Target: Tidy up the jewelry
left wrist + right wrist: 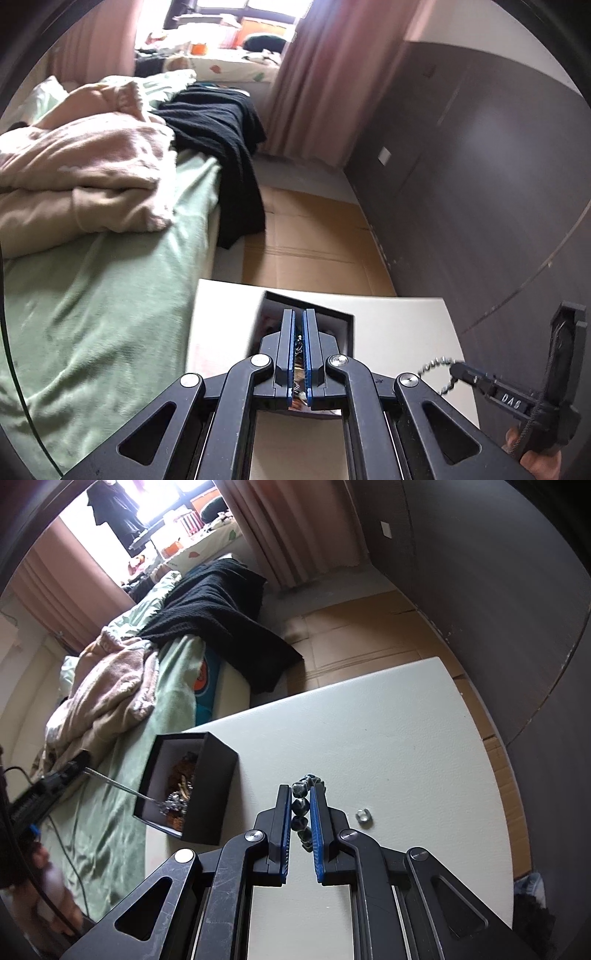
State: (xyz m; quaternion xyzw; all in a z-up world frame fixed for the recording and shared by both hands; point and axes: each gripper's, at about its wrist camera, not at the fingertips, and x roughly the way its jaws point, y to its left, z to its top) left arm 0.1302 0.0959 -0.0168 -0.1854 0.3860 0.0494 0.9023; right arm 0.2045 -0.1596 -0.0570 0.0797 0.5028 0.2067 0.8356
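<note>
Right gripper (pixel 300 806) sits lowest in its own view, fingers partly spread with a dark beaded bracelet (pixel 303 805) strung between the blue pads; we can't tell if the pads actually bite the beads or just flank them. Left gripper (pixel 299 345) has its fingers nearly pressed together over the open black box (pixel 341 325), with something small and chain-like glinting in the slit; what it is we can't make out. From the right wrist view the box (pixel 218 786) is at 9 o'clock of the bracelet on the white table (pixel 388 738), already holding a tangle of amber and silver pieces (pixel 179 794), with the left tool's thin tip reaching in. A small silver ring (pixel 363 815) lies at 3 o'clock of the bracelet, just beside the right finger. Risks as we judge them: a loose hold lets the bracelet slip and roll across the table; a sweep toward the box could knock the ring off; the box stands at the table edge by the bed (pixel 110 812), so a nudge tips it; the left piece may snag the tangle.
</note>
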